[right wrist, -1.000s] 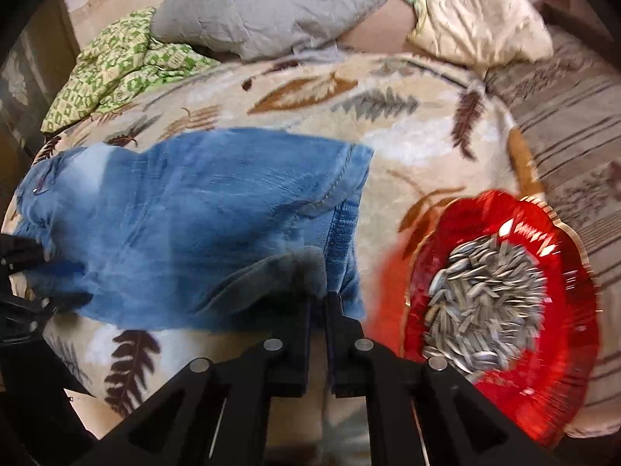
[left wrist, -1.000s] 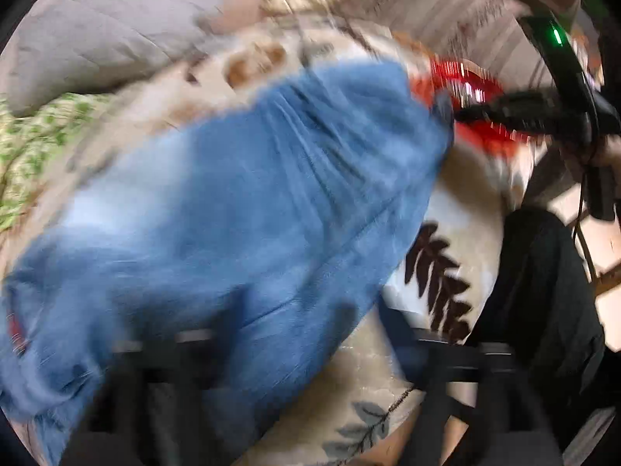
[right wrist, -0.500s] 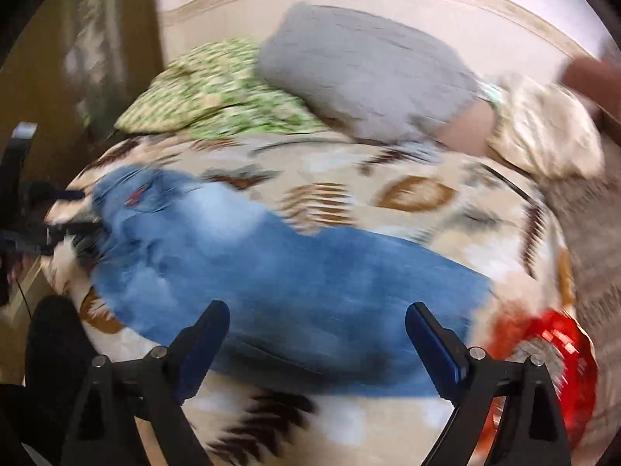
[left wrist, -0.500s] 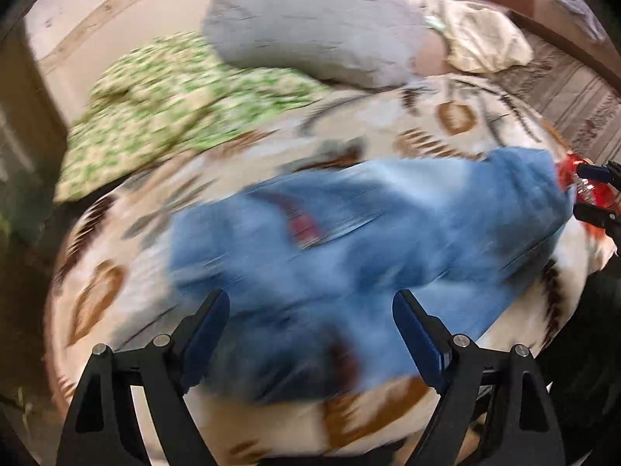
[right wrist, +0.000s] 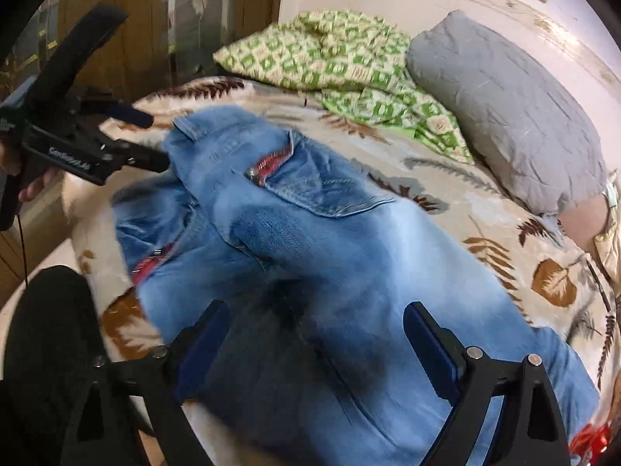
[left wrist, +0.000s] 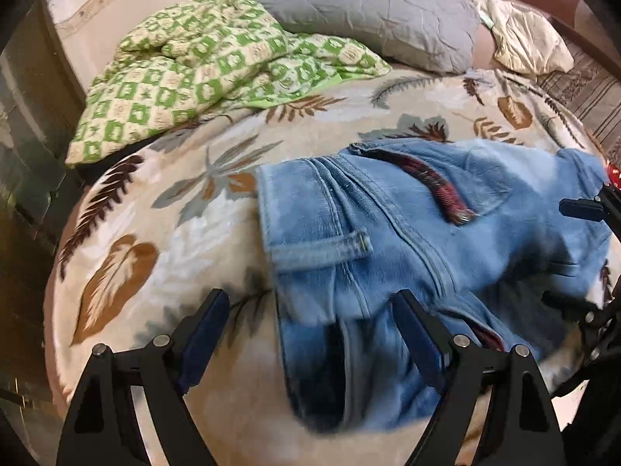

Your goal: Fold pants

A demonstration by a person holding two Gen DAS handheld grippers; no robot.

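Leaf-patterned blanket [left wrist: 163,233] carries the jeans [right wrist: 330,256], lying lengthwise and half folded. Your left gripper [left wrist: 310,330] and right gripper [right wrist: 314,338] both hover with fingers wide apart, holding nothing. Next you probably grasp the waistband and fold again.

I see a bed [left wrist: 128,256] under a leaf-print blanket; on it lie jeans [left wrist: 388,256], a green quilt [left wrist: 194,73] and a grey pillow [left wrist: 368,7].

Left tool [left wrist: 310,310] and right tool [right wrist: 314,322] both gape wide, gripping nothing.
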